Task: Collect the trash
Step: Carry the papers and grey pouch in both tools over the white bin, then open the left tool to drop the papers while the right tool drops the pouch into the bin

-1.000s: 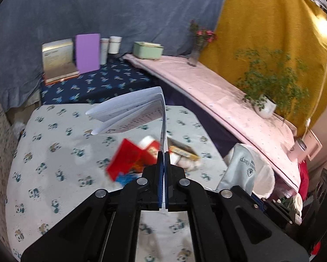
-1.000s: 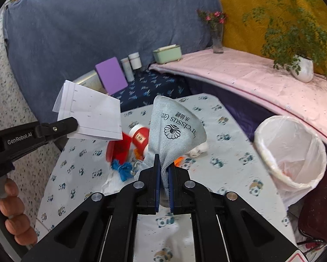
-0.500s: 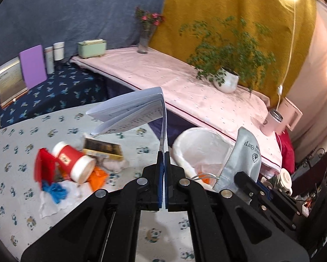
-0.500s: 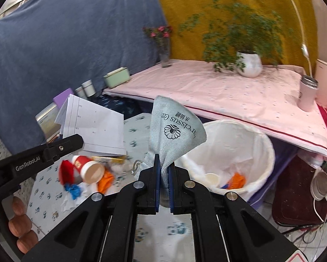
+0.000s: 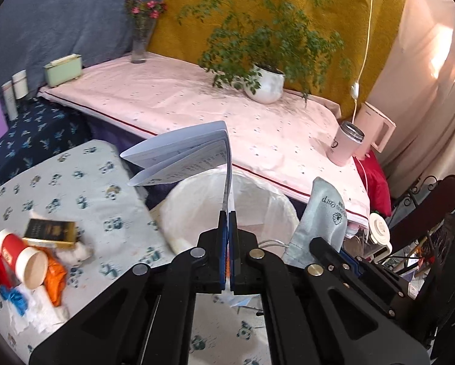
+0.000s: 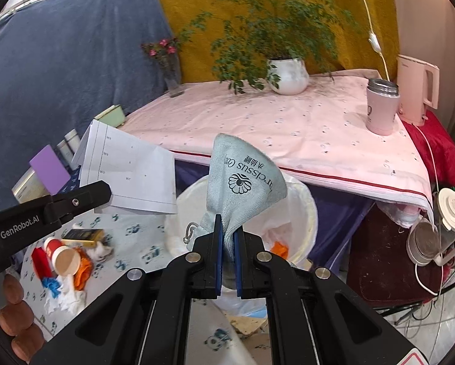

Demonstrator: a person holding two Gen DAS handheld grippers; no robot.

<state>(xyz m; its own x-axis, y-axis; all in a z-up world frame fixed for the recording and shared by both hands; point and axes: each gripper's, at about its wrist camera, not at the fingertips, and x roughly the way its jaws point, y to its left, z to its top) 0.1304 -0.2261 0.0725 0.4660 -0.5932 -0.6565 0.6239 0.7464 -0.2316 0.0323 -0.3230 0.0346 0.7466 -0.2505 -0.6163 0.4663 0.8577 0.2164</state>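
Your left gripper (image 5: 228,213) pinches folded paper (image 5: 178,155) tightly. Your right gripper (image 6: 228,228) clamps a grey pouch (image 6: 242,179); the bin (image 6: 309,210) lies beyond both grippers' fingers.

Both wrist views above bin (image 5: 257,200)

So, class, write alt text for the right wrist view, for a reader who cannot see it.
The right gripper, shut on a pale blue drawstring cloth pouch, holds it above a white-lined waste bin. At left, the left gripper grips folded white paper over a panda-print table scattered with litter.
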